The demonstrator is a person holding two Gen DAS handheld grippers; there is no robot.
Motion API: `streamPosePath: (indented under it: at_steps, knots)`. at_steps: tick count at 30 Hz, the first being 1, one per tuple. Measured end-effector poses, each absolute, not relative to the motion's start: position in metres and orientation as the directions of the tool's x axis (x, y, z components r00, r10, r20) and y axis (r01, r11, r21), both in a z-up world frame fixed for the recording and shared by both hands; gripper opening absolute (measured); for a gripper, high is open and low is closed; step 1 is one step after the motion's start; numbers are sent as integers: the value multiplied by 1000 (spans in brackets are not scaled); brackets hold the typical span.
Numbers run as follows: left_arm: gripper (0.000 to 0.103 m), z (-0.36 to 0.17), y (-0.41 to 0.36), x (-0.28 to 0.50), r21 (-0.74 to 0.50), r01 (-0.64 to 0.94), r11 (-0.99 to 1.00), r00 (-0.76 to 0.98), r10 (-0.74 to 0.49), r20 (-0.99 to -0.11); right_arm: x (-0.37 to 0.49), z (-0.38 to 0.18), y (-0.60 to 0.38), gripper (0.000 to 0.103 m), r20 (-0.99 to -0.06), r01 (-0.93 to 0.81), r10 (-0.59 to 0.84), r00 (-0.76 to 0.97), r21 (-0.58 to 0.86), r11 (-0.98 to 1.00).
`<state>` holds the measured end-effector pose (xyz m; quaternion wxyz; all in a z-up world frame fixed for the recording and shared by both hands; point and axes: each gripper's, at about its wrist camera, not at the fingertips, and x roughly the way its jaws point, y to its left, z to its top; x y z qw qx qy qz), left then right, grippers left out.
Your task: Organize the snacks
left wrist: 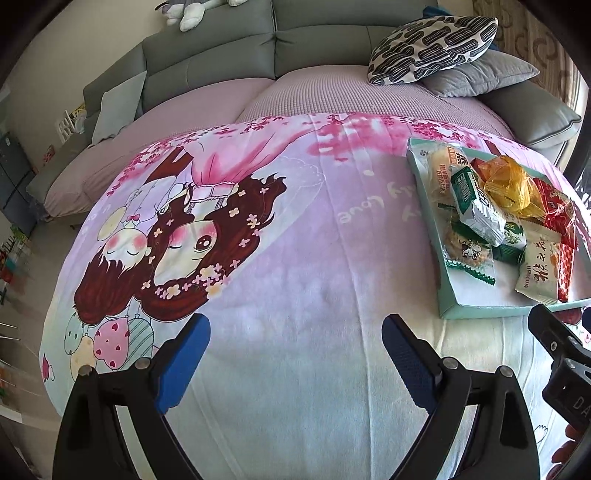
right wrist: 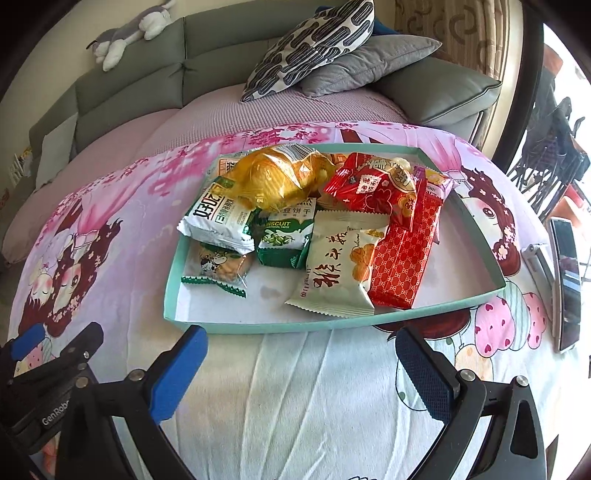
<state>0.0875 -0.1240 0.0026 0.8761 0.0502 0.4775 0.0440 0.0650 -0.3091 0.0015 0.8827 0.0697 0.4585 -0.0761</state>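
Observation:
A teal-rimmed shallow tray (right wrist: 295, 326) sits on the cartoon-print cloth (right wrist: 295, 387) and holds several snack packets. Among them are a yellow wrapped pastry (right wrist: 280, 177), a red patterned packet (right wrist: 402, 258), a cream packet with red characters (right wrist: 340, 266) and a green biscuit packet (right wrist: 284, 236). My right gripper (right wrist: 301, 365) is open and empty, just in front of the tray's near rim. My left gripper (left wrist: 295, 350) is open and empty over bare cloth, left of the tray (left wrist: 448, 295). In the right wrist view the left gripper's fingers (right wrist: 26, 341) show at the lower left.
A phone (right wrist: 565, 280) on a stand lies right of the tray. A grey sofa (left wrist: 221, 55) with a patterned cushion (left wrist: 432, 48) and a grey pillow (left wrist: 480, 74) stands behind the table. Plush toys (right wrist: 129, 33) rest on the sofa back.

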Motion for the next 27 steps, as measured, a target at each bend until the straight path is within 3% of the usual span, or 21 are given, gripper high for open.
streamPosePath:
  at_steps: [27]
  knots:
    - [94, -13, -118, 103, 127, -20, 992, 534, 118, -837, 75, -15, -324, 103, -835, 236, -120, 537, 11, 972]
